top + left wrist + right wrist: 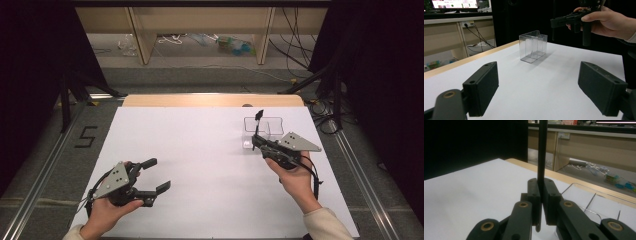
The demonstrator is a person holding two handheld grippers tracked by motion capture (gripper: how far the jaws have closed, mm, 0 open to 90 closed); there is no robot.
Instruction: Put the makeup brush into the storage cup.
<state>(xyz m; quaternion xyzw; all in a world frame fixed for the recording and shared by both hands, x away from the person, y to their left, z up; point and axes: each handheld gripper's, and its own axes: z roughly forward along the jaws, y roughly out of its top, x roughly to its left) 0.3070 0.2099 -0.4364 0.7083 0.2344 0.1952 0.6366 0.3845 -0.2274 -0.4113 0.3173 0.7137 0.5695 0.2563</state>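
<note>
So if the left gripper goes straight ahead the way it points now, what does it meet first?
Probably the clear plastic box. The open left gripper looks across bare white table towards it, and nothing lies between. Depth is hard to judge.

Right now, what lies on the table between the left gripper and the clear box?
Nothing: in the left gripper view, bare white table stretches from the left gripper to the clear box.

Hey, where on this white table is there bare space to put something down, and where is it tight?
The widest free patch is the table's middle and far left, between the left gripper and the clear box. It is crowded at the far right, where the right gripper, shut on a thin black rod, hovers beside that box.
</note>
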